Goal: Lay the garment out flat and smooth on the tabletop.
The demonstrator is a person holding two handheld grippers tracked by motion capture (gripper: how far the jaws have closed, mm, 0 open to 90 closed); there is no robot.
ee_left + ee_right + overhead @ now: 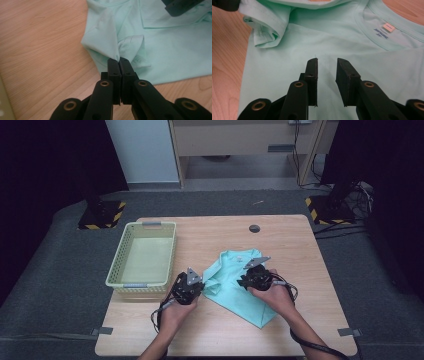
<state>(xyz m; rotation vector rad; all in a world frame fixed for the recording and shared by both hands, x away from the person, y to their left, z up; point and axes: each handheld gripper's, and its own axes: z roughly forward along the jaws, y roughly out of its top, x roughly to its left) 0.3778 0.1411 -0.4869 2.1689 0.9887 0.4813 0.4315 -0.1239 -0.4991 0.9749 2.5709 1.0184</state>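
A mint-green T-shirt [235,287] lies partly folded on the wooden table [295,245], collar and label toward the far side. My left gripper [201,285] is at the shirt's left edge. In the left gripper view the left gripper [119,60] is shut on a pinched fold of the shirt [162,50] by its sleeve. My right gripper [243,281] hovers over the shirt's middle. In the right gripper view the right gripper [327,61] is open, its jaws a short way apart above the flat shirt [287,67], with no fabric between the pads. The neck label [389,27] shows at upper right.
A pale yellow-green plastic basket [116,265] stands empty on the table's left side, close to my left hand. A round cable hole [255,228] sits near the far edge. Bare wood lies right of the shirt and along the near edge.
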